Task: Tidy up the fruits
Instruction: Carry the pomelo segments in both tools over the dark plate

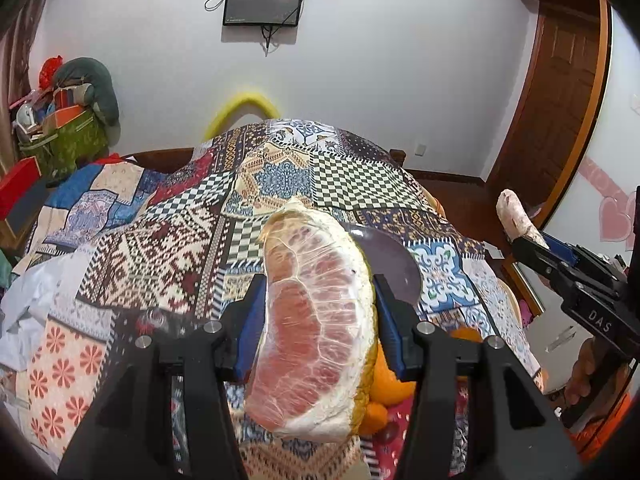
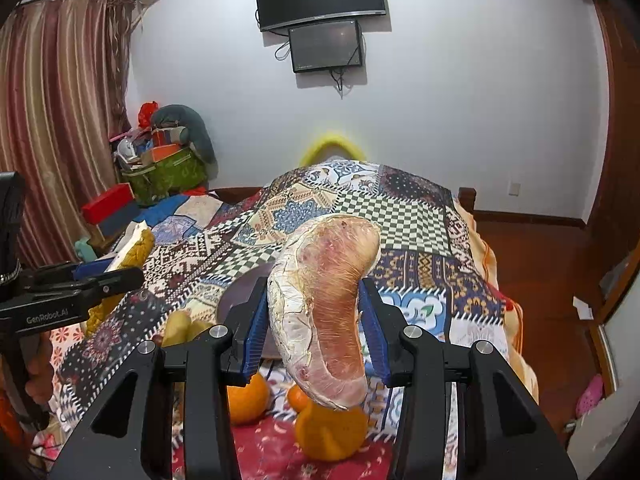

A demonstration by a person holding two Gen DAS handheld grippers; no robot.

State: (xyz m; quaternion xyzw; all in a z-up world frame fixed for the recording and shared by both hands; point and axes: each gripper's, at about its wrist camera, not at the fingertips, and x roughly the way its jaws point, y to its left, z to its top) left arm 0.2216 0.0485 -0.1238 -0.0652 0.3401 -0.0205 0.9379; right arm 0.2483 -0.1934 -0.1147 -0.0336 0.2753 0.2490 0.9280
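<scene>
Two pomelo pieces aloft above the patchwork bedspread (image 1: 280,168), each clamped in its own hand-held gripper.

Left hand-held gripper (image 1: 320,320) clenched on the pomelo wedge (image 1: 316,320): pink flesh bared toward the camera, white pith and yellow-green rind down its right edge. Long axis running away from the camera, narrow tip aimed toward the purple plate (image 1: 392,264) just beyond it. Blue pads pressing flesh on one flank and rind on the other.

Right hand-held gripper (image 2: 316,320) grasping the peeled segment (image 2: 324,304), a curved crescent in thin membrane, upper end bending right over the plate (image 2: 240,292), lower end hanging above the oranges (image 2: 330,432) on the bedspread.

Likely handling: soft, juicy, moderately heavy for the size; membrane slick and easily torn, flesh prone to bruising or bursting under a hard squeeze. Best held mid-length across the thickest part, lightly; on the wedge, the rind side probably the firmer purchase. Some risk of the crescent pivoting or slipping between the pads if tilted.
</scene>
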